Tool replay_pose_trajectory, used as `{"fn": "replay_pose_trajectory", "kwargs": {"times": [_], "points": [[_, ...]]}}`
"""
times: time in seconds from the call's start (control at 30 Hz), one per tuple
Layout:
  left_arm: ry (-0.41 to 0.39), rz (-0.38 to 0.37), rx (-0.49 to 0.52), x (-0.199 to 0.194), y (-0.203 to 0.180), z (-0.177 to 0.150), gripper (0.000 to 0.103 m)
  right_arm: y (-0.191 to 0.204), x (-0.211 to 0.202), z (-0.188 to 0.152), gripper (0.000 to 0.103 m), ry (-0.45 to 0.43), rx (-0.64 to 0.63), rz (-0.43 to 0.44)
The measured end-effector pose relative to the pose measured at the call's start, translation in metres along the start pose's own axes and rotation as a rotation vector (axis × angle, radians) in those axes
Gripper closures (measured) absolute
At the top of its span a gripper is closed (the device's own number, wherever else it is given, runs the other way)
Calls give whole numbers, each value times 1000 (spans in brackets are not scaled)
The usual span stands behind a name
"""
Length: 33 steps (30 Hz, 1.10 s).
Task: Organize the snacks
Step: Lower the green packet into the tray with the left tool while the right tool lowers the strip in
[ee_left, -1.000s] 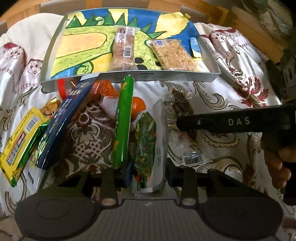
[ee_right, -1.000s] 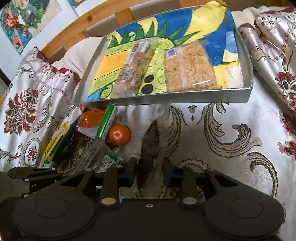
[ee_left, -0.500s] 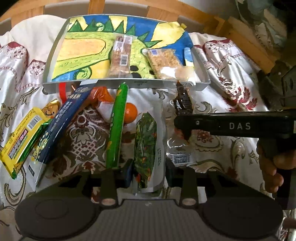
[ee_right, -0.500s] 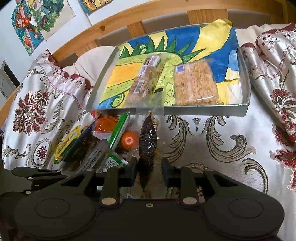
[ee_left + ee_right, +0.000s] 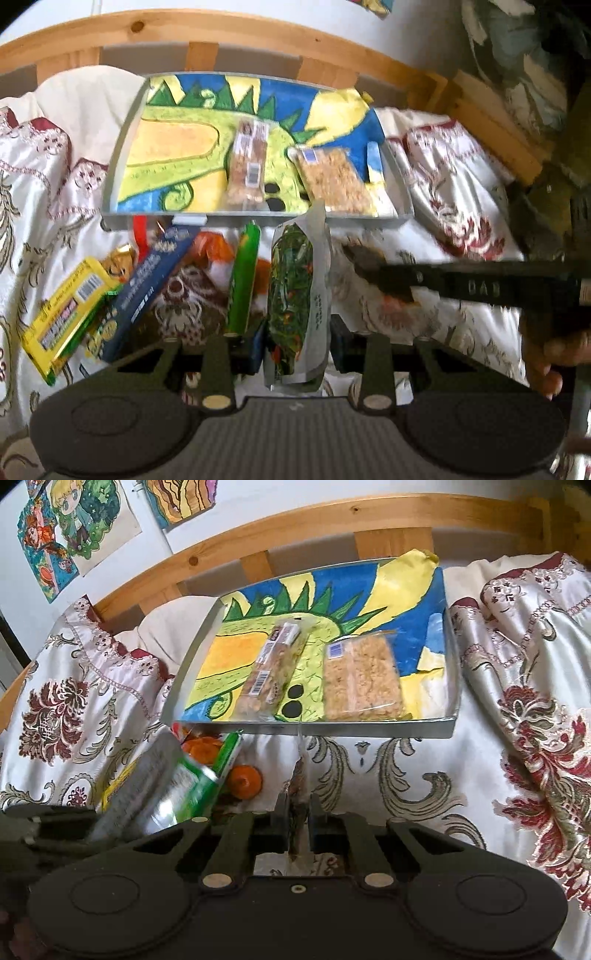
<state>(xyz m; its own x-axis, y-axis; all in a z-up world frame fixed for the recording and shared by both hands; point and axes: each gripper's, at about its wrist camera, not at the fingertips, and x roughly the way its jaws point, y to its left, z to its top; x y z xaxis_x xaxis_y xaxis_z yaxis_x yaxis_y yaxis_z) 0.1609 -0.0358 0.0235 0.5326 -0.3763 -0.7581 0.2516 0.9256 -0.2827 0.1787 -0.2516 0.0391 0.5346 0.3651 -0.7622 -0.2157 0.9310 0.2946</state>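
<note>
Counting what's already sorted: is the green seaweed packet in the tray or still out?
Out. The left gripper holds the seaweed packet above the bedspread, short of the tray.

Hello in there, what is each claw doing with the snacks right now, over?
Left claw shut on green seaweed packet. Right claw shut on dark snack in clear wrapper. Grey dinosaur-lined tray ahead, two snacks inside. Path clear.

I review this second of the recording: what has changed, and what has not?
The left gripper has lifted the green seaweed packet off the bedspread. The right gripper keeps its dark snack packet, now edge-on. The two packets in the tray stayed.
</note>
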Motion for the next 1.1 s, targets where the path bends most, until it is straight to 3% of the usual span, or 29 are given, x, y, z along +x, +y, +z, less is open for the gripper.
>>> {"fn": "replay_pose_trajectory", "kwargs": {"times": [0.27, 0.53, 0.8, 1.1], "points": [[-49, 19, 2, -3, -1, 18, 65, -3, -9, 7, 94, -35, 11, -8], [-144, 23, -12, 12, -9, 71, 65, -16, -18, 44, 94, -153, 31, -45], [-218, 34, -21, 54, -17, 119, 65, -47, -3, 90, 94, -272, 35, -127], [-208, 53, -27, 113, -17, 129, 64, -72, 37, 100, 94, -284, 8, -156]]}}
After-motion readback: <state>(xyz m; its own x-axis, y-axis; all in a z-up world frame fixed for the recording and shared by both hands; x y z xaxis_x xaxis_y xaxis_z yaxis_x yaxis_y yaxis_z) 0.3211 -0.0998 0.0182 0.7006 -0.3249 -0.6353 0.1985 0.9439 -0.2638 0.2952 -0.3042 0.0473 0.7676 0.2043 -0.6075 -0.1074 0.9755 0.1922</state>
